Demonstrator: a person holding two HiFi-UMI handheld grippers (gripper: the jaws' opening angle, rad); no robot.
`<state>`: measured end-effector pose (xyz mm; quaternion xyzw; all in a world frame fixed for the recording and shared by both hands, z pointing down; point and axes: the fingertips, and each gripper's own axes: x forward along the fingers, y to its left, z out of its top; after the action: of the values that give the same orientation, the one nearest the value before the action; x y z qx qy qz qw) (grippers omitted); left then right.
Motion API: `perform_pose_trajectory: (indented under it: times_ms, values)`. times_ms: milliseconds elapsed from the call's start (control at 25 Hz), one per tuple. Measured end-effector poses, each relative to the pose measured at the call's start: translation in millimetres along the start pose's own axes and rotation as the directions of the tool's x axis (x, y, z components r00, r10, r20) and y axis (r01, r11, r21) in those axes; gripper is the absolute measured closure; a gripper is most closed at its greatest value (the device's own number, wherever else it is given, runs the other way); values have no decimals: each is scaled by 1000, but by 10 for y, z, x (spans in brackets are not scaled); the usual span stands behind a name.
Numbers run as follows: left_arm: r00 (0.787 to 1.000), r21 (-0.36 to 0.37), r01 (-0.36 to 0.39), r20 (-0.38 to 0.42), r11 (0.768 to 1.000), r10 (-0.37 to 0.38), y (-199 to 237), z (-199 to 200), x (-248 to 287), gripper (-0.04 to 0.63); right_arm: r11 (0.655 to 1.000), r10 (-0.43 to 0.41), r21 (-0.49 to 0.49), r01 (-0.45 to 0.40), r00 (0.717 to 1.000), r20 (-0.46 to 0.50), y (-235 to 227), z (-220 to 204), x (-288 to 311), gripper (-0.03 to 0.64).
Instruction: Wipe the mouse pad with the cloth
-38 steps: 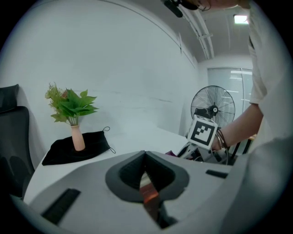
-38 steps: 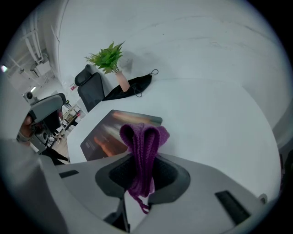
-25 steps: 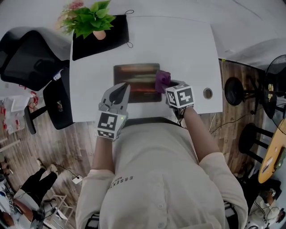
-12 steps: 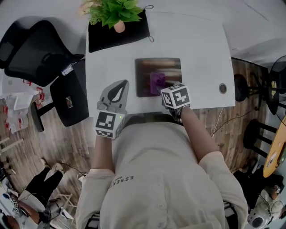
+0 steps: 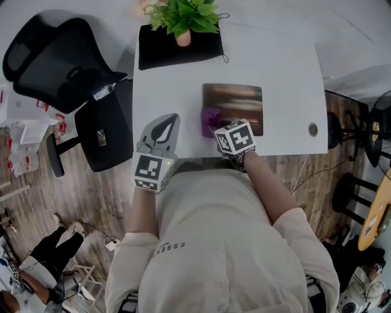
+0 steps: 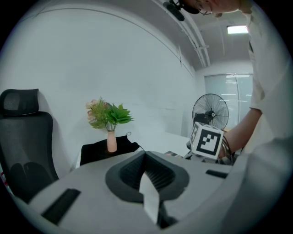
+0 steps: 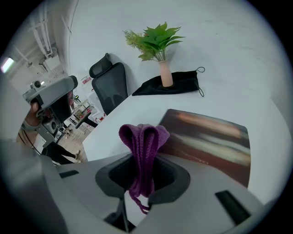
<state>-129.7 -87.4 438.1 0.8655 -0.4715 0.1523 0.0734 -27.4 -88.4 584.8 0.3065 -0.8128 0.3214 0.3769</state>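
A dark, brown-streaked mouse pad lies on the white table. My right gripper is shut on a bunched purple cloth, which sits at the pad's near left corner. In the right gripper view the cloth stands up between the jaws of that gripper, with the mouse pad just beyond to the right. My left gripper hovers over the table's near edge, left of the pad. Its jaws are shut on nothing in the left gripper view.
A potted plant stands on a black bag at the table's far edge. A black office chair is to the left of the table. A round cable hole is near the right edge. A fan stands beyond.
My right gripper has carried the purple cloth leftward across the pad, from its right edge to its near left corner. The left gripper stays shut beside the pad.
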Motion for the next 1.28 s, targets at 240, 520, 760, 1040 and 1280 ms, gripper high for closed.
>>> perform_pose_trajectory:
  times_ms: [240, 520, 760, 1040, 1280]
  values:
    - [1000, -1, -2, 0, 1000, 2, 55, -12, -7, 594, 1000, -12, 9, 12, 1000, -13, -48, -45, 80, 525]
    - [1000, 0, 10, 4, 1000, -10, -26, 42, 128, 594, 999, -42, 32, 43, 999, -31, -230, -137, 5, 525]
    - [999, 2, 30, -14, 1000, -30, -211, 36, 262, 594, 998, -45, 43, 46, 999, -31, -385, -236, -102, 525]
    - [999, 14, 48, -24, 999, -47, -484, 94, 442, 594, 997, -41, 72, 42, 999, -23, -598, -374, -254, 525]
    - [998, 7, 54, -11, 998, -54, -698, 171, 600, 594, 995, -58, 74, 60, 998, -32, -849, -508, -414, 525]
